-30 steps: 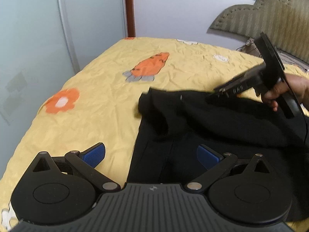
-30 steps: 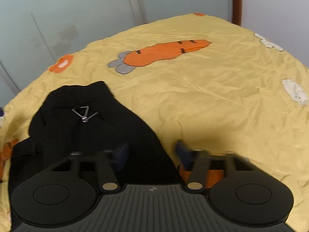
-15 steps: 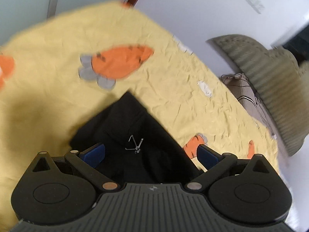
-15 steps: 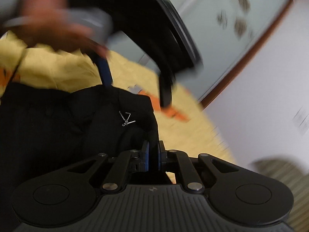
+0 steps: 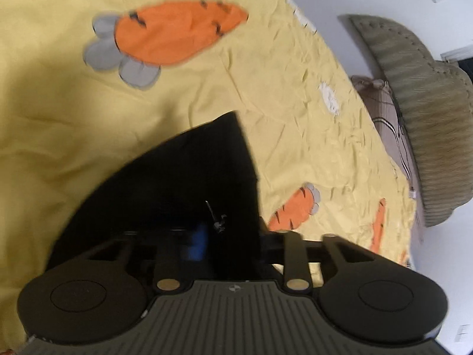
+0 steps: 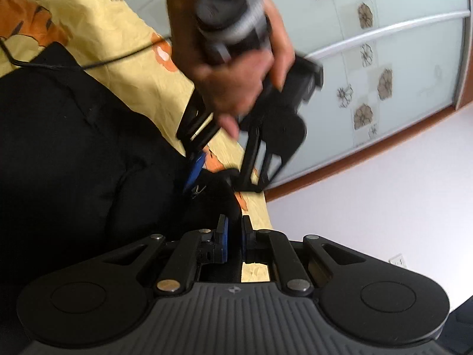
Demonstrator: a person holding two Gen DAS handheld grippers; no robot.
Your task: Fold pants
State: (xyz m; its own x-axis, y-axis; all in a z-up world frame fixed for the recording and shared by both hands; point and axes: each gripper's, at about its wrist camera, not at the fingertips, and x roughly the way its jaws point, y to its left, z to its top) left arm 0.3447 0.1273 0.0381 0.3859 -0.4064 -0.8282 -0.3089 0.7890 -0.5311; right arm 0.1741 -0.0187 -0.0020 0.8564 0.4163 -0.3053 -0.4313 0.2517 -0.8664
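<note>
Black pants (image 6: 74,148) between both tongs (image 6: 233,227)

Soft, even indoor light. Fisheye bends the edges. The hand (image 6: 236,68) is motion-blurred; the pants (image 5: 189,183) are featureless black.

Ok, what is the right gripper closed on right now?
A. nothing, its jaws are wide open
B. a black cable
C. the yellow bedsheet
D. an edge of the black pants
D. In the right wrist view the right gripper has its blue pads nearly together with a fold of the black pants pinched between them; the bedsheet lies beyond, untouched.
</note>
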